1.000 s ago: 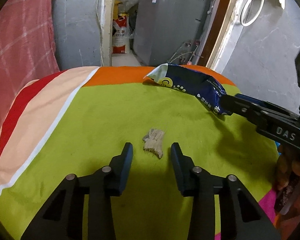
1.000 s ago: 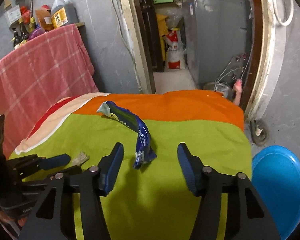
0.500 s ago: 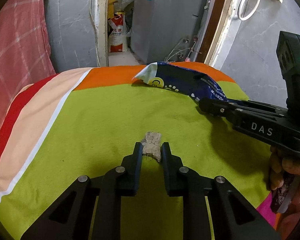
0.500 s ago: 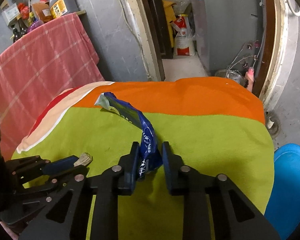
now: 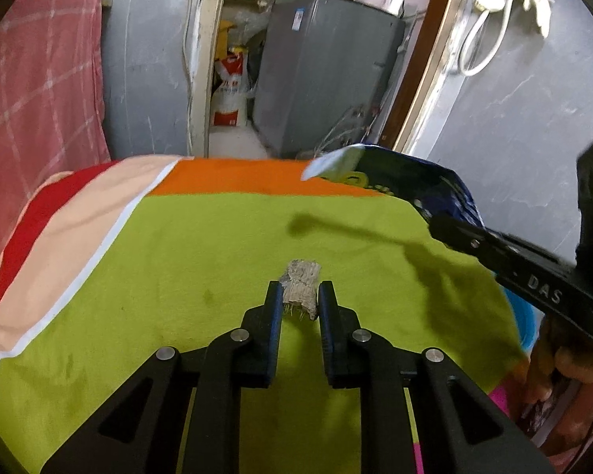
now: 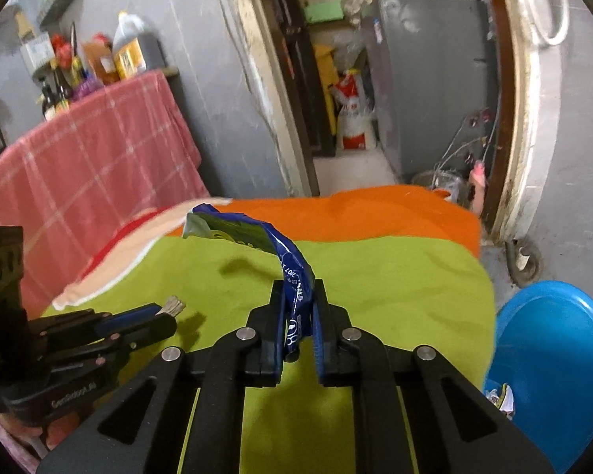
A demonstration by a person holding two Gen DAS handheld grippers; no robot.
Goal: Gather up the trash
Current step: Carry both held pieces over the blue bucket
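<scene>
My left gripper is shut on a small grey-brown fibrous scrap and holds it above the green cloth; it also shows in the right wrist view. My right gripper is shut on a blue snack wrapper, lifted off the cloth with its far end hanging in the air. The wrapper and the right gripper show at the right of the left wrist view.
The table is covered by a green, orange and peach cloth. A blue bin with some trash inside stands on the floor at the right. A pink checked cloth hangs at the left. A doorway and grey appliance lie behind.
Both grippers closed on their items from open, then lifted: the scrap and the wrapper have risen off the cloth and now cast shadows on it.
</scene>
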